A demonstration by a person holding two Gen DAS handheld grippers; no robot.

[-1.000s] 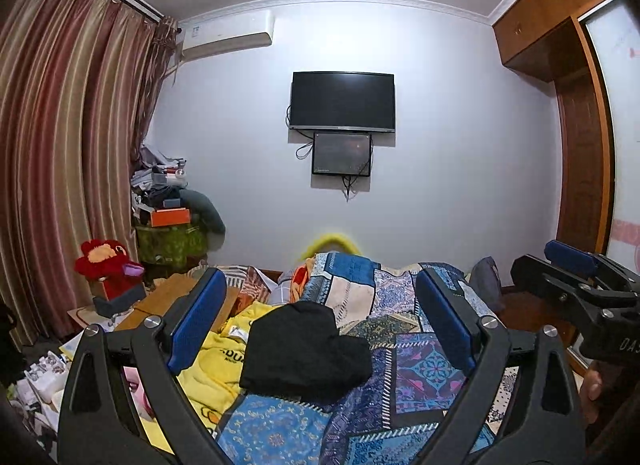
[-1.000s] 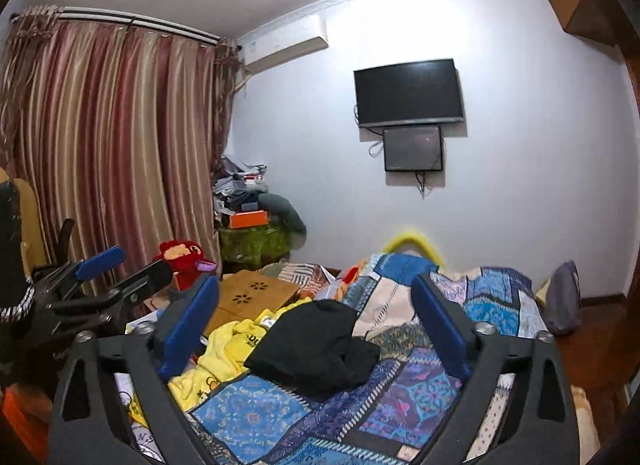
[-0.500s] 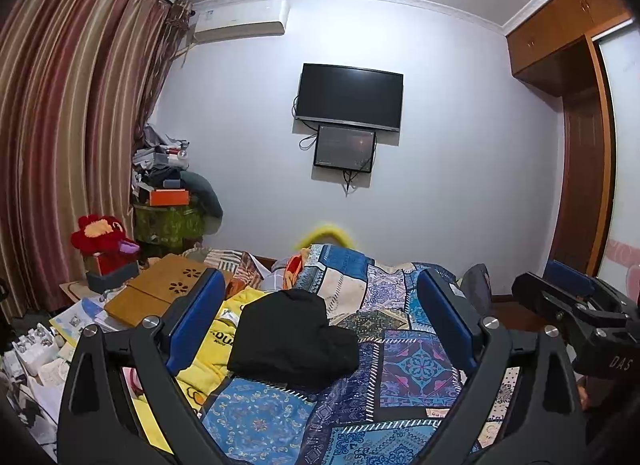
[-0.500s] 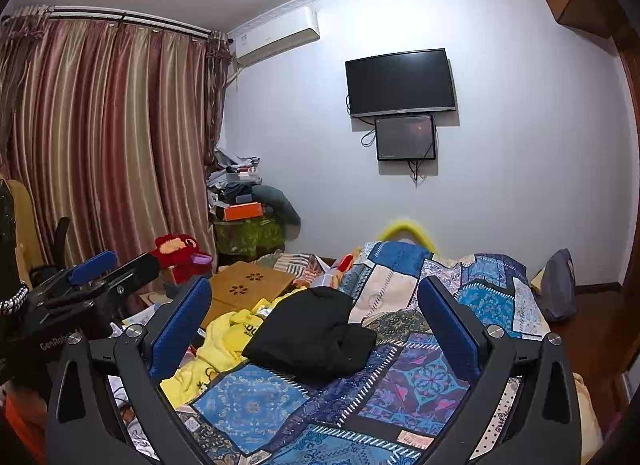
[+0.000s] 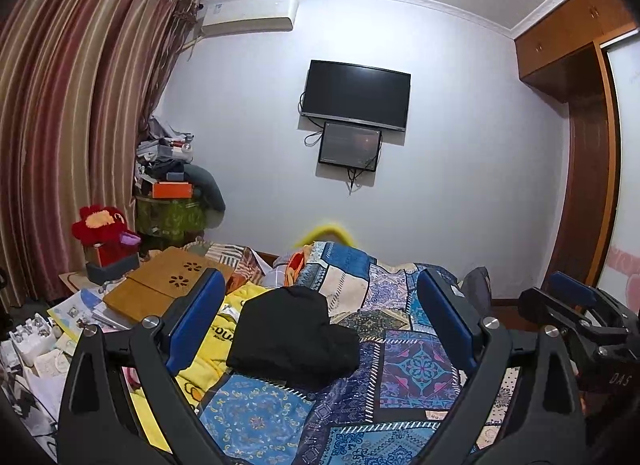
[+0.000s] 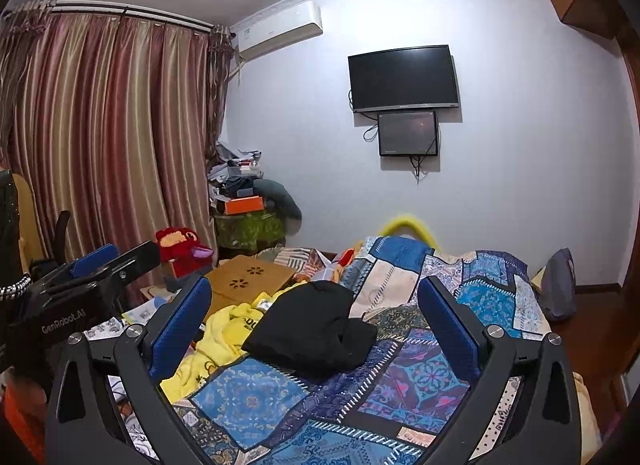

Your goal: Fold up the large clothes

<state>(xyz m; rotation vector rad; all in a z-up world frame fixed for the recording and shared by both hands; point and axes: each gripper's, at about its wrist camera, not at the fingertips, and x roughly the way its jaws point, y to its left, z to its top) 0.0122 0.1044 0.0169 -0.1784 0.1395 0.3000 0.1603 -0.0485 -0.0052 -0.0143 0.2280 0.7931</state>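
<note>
A black garment (image 5: 294,335) lies crumpled in a soft, matte heap on the patchwork bedspread (image 5: 416,361), near the middle of the bed; its folds merge into one dark mass, so sleeves or legs cannot be made out. Just beside it on the left, partly tucked under its edge, sits a yellow garment (image 5: 216,339) with dark lettering that is cut off by the black cloth. The left gripper (image 5: 318,319) hangs above the bed with its blue-padded fingers spread wide and nothing between them; the right gripper (image 6: 314,323) is likewise splayed and empty, the black heap framed between its pads. The bedspread is a glossy quilt of blue, purple and cream printed squares. The right wrist view shows more of the striped, pleated curtain (image 6: 100,137) and the left gripper's black body at its left edge; the left wrist view instead shows the wooden wardrobe (image 5: 576,73). Both show the wall-mounted television (image 5: 356,94), a red plush toy (image 5: 102,227) and a flat wooden board with flower-shaped cut-outs (image 5: 168,285).
</note>
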